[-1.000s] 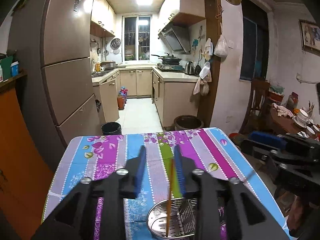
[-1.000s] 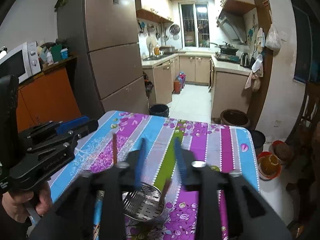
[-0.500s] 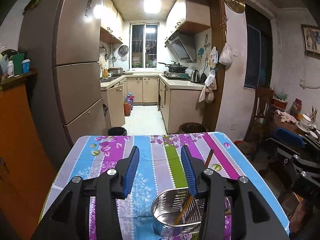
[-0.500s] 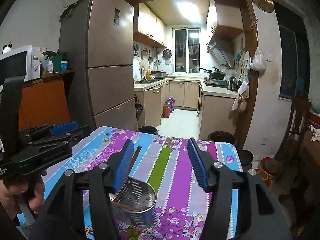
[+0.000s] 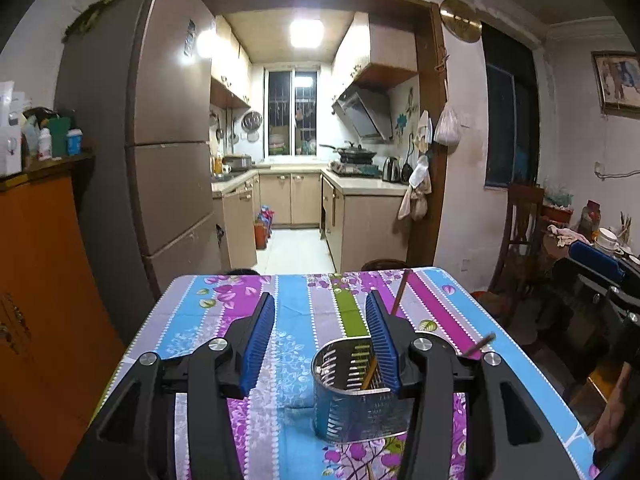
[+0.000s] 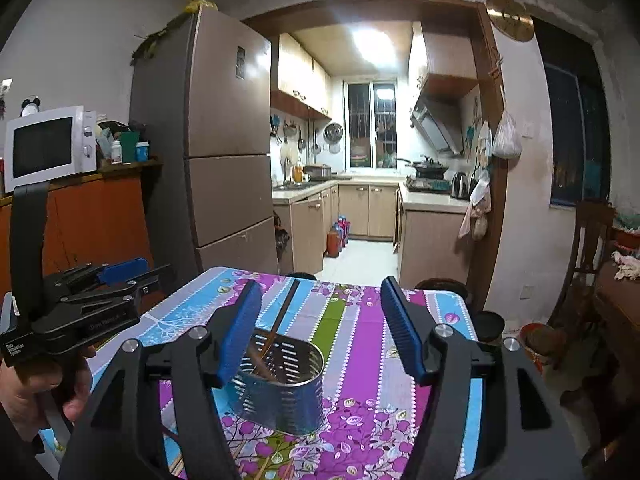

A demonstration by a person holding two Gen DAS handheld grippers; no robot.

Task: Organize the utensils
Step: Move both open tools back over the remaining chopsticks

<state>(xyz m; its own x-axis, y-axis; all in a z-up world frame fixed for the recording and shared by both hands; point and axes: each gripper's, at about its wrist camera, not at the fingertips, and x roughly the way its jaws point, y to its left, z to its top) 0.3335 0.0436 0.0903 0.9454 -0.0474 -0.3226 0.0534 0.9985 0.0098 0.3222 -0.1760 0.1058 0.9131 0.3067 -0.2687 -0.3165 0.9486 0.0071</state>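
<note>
A perforated steel utensil holder (image 5: 352, 400) (image 6: 280, 388) stands on the striped floral tablecloth (image 5: 296, 312) (image 6: 360, 344). Brown chopsticks (image 5: 400, 290) (image 6: 286, 304) lean inside it with their tips sticking out. My left gripper (image 5: 320, 296) is drawn back from the holder; its jaws are opening and nothing is between its blue pads. My right gripper (image 6: 320, 284) also hangs back, its jaws opening on nothing. In the right wrist view the left gripper (image 6: 80, 308) shows at the left, held by a hand (image 6: 36, 392). The right gripper's body (image 5: 600, 280) shows at the left wrist view's right edge.
More brown sticks (image 6: 240, 464) seem to lie on the cloth at the near edge. A tall fridge (image 5: 160, 160) and an orange cabinet (image 5: 48, 280) stand to the left. A chair (image 5: 520, 232) and a cluttered side table (image 5: 592, 236) are on the right.
Both grippers let go of their chopsticks, which now lean in the holder. Both have opened wider and pulled back from the holder, tilting up.
</note>
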